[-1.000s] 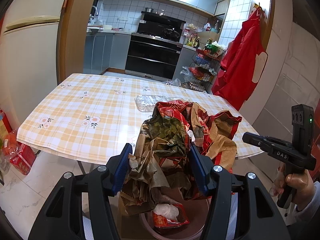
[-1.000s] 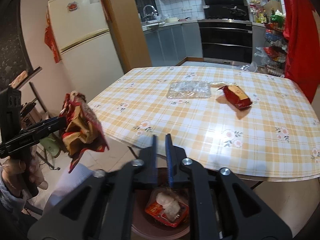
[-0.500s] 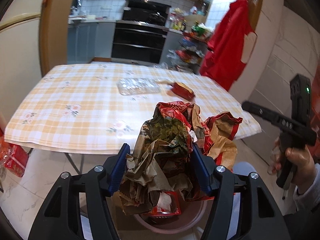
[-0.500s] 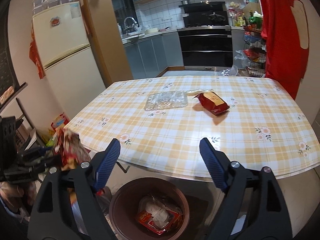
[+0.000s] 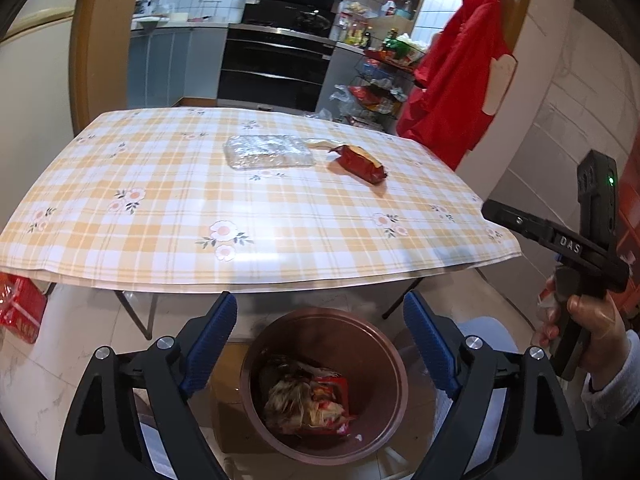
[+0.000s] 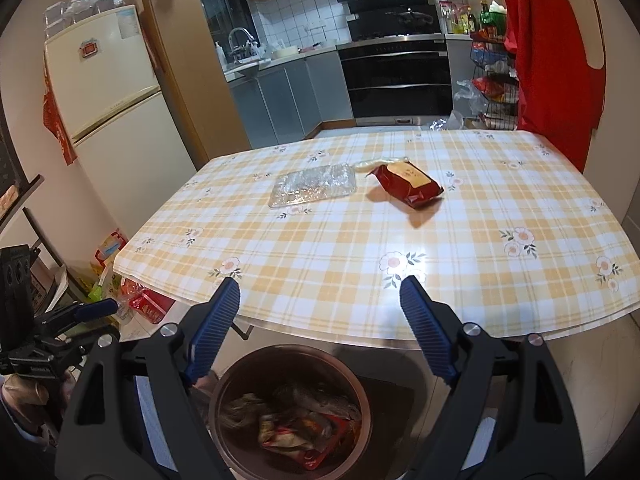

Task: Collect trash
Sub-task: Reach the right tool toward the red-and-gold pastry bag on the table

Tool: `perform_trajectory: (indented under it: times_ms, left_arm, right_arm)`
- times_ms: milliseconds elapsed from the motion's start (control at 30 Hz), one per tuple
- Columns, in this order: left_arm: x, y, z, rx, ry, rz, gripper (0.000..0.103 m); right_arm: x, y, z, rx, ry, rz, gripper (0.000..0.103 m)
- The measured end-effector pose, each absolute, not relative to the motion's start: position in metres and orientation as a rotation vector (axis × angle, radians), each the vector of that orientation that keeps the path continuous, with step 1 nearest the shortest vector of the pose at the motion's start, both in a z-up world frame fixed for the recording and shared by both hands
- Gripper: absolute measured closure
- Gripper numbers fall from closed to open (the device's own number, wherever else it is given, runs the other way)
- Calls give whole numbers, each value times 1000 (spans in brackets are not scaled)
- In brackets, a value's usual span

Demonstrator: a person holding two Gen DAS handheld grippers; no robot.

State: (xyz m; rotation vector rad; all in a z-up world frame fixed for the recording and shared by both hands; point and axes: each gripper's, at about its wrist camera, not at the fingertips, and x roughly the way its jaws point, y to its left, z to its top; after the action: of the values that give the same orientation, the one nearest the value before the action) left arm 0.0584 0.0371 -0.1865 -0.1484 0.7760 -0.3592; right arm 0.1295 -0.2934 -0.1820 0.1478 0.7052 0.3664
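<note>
left gripper [image 5: 320,346]: I see it released, jaws wide, nothing in it, above the bin
right gripper [image 6: 320,330]: released too, jaws wide, above the bin
bin [image 5: 390,364]: on the floor under the table [image 5: 280,216] edge
crumpled wrappers [image 5: 308,402]: inside the bin
red packet [image 6: 410,184]: on the table beyond the bin
clear wrapper [image 6: 314,189]: just beside the packet

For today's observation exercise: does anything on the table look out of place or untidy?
Yes. A red snack packet and a crinkled clear plastic tray lie loose on the checked tablecloth, with a pale wrapper scrap behind them. The bin below already holds other trash.
</note>
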Motion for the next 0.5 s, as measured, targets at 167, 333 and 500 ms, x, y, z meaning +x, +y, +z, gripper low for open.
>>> perform_trajectory:
  times_ms: [167,333,500]
  left_arm:
    - [71,47,-199,-161,810,-318,20]
    - [93,52,-213,-165,853,-285,20]
    - [131,53,-222,-159,885,-265,20]
  right_arm:
    - [144,-296,-201,145,745,353,21]
    - [166,-304,-225,149,799,330,21]
    - [203,-312,-243,124,838,299,21]
